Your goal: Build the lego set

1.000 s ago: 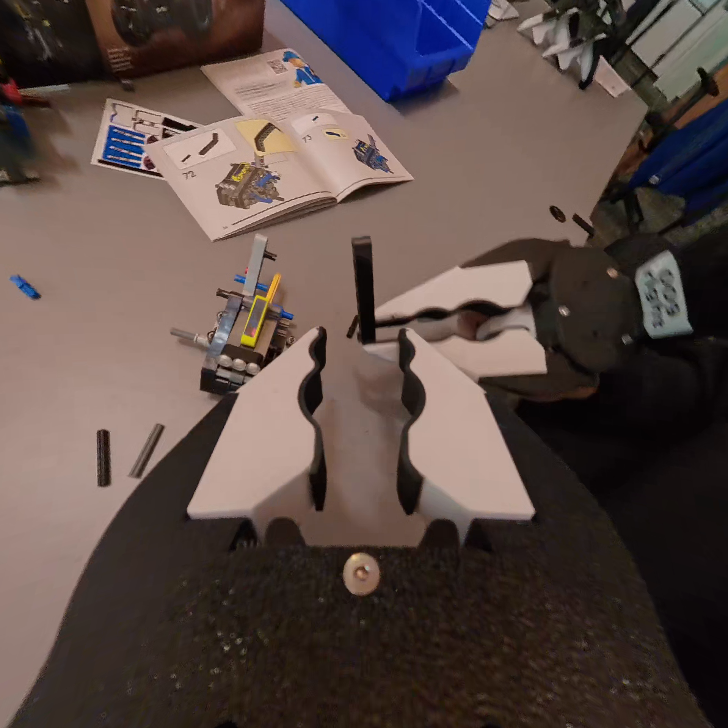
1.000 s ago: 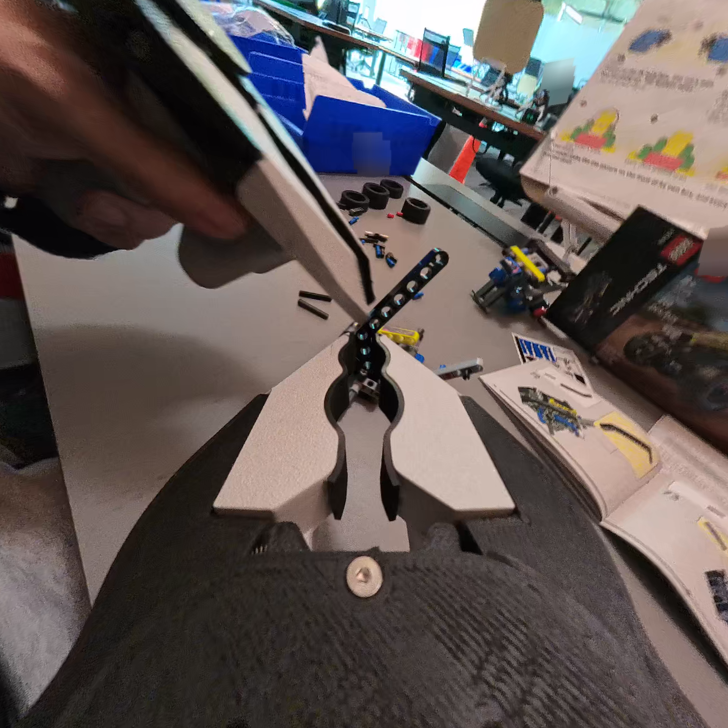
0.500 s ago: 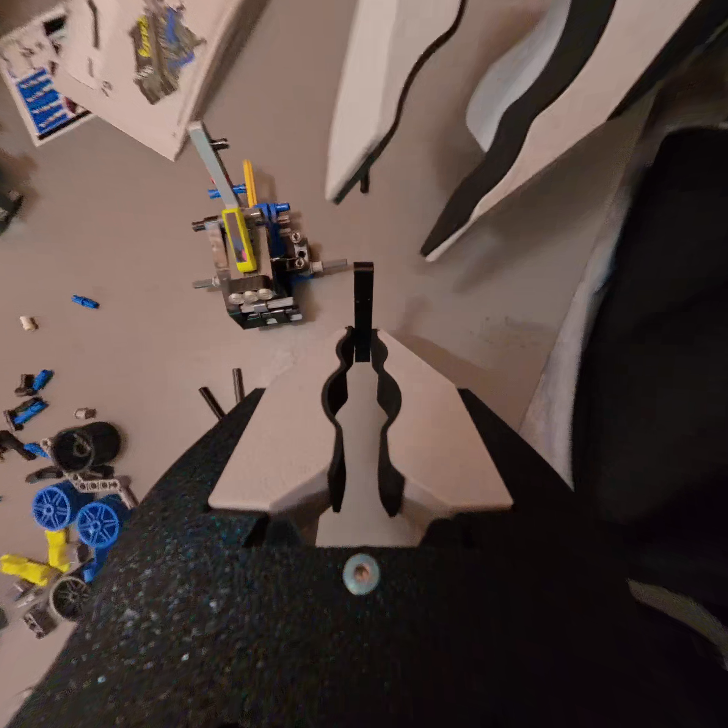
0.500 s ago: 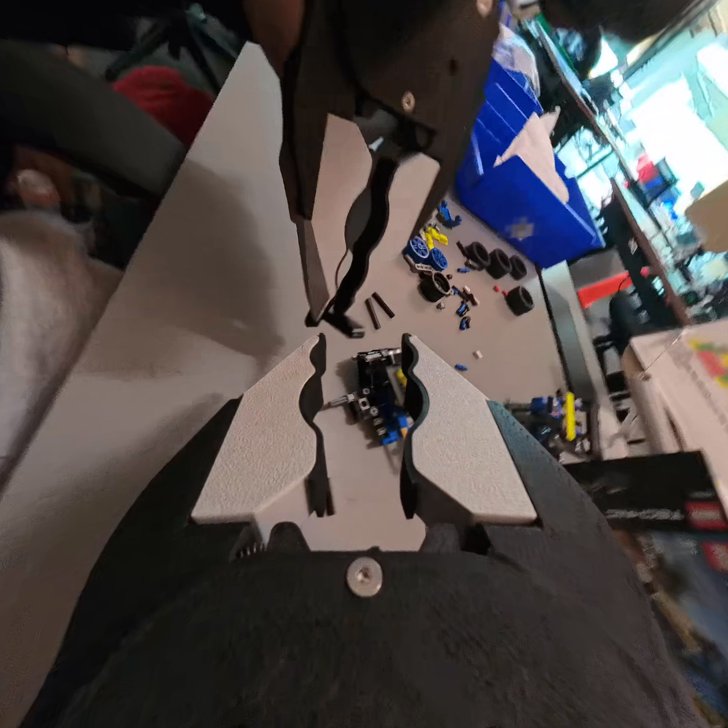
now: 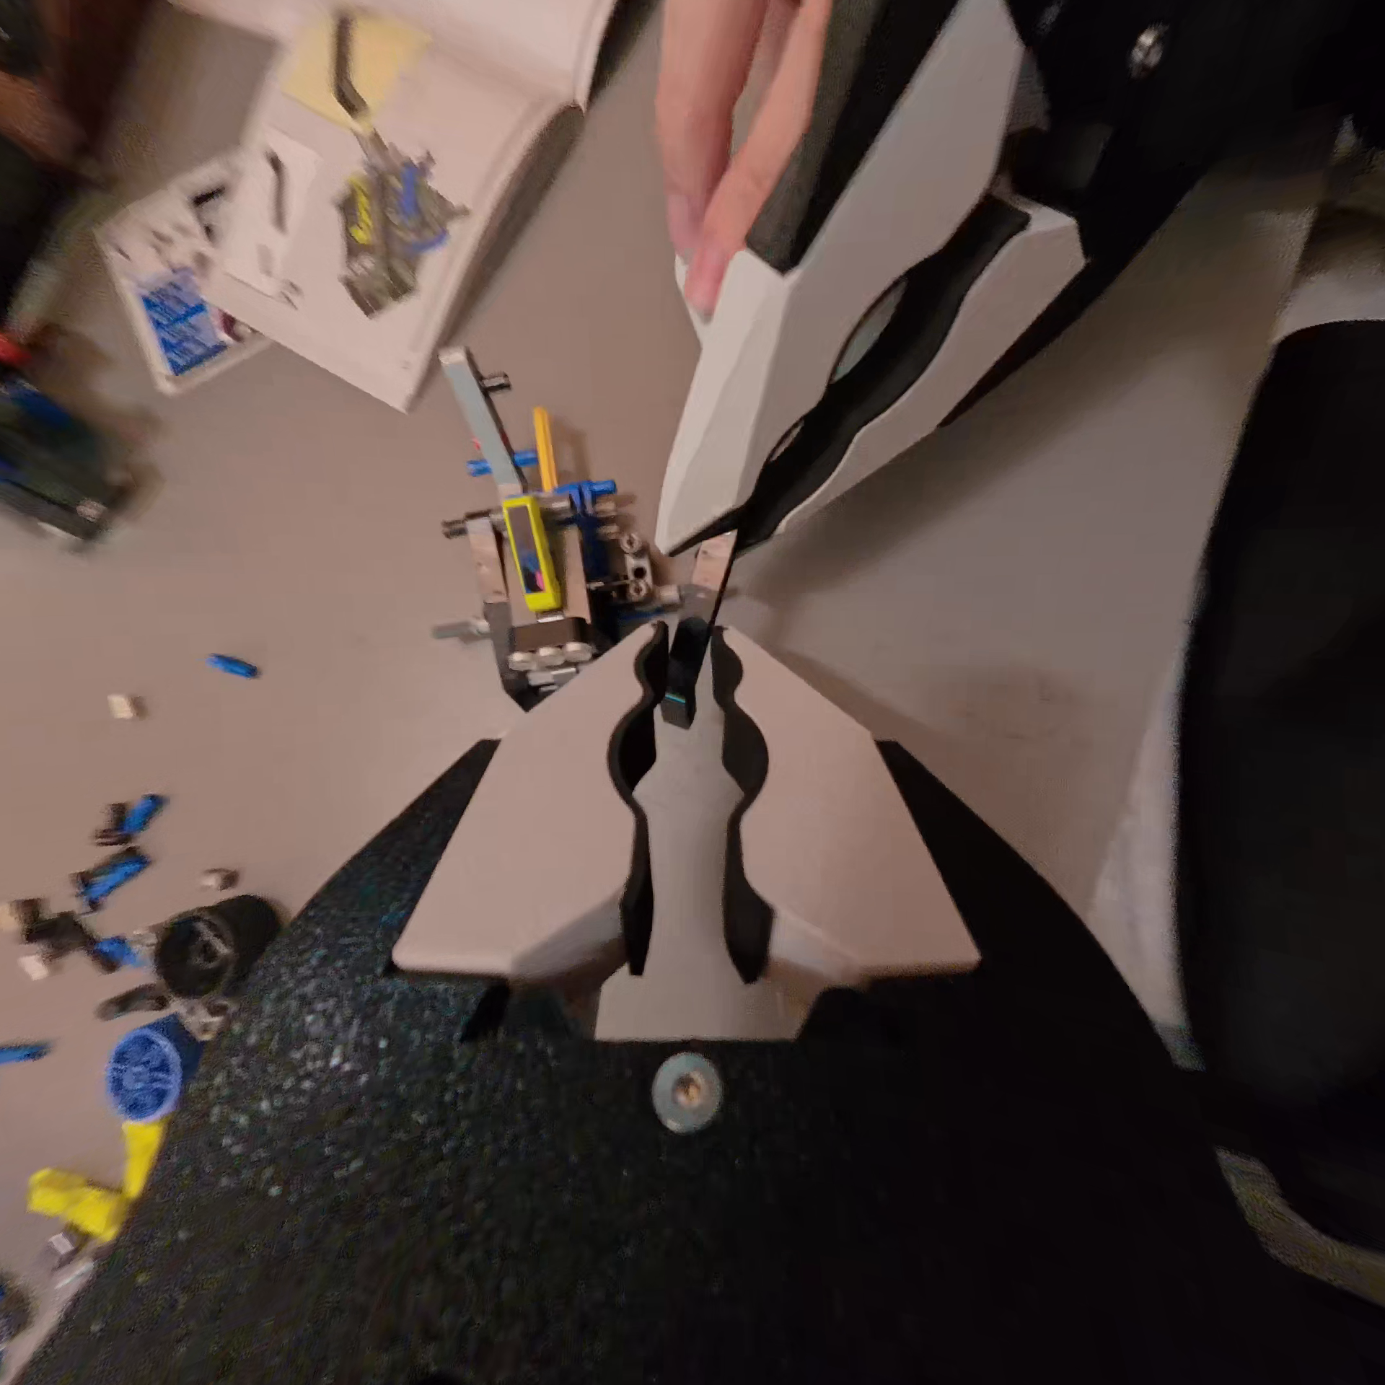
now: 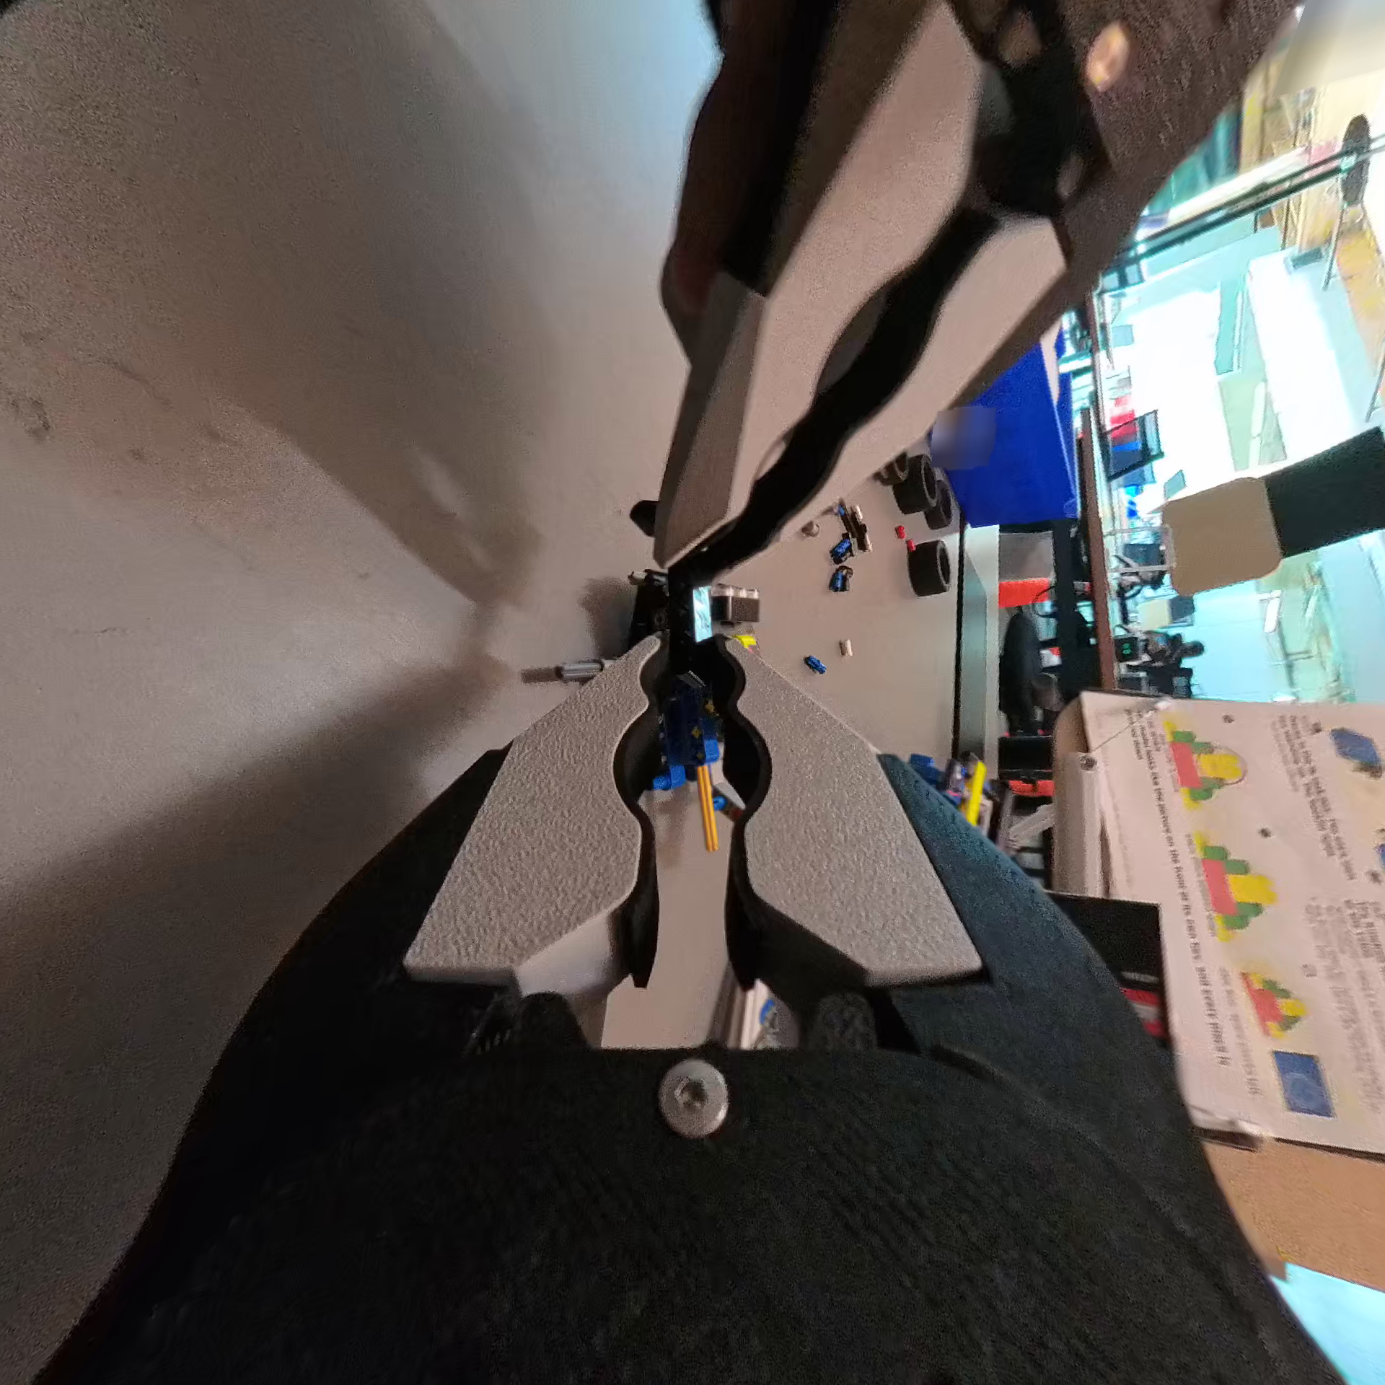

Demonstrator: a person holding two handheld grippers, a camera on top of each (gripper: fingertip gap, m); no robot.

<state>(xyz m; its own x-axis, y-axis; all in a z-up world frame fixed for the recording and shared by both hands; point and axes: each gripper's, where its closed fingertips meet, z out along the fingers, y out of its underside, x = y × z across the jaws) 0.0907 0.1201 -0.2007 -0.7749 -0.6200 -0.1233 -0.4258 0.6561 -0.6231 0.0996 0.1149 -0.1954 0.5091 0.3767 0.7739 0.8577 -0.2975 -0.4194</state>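
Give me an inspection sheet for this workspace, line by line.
Surface: grey tabletop, scuffed, no spills seen.
Things at the tongs: black beam spans between both tongs; a small brick build sits on the table just beyond.
Clutter: open instruction booklet, sticker sheet, blue wheel, black tyres, blue pin, yellow pieces.
Grippers: left tongs closed on one end of the beam; right tongs closed on the other end, tip to tip.
Cables: nothing seen.
Surroundings: blue bin, printed sheet on cardboard, other desks behind.
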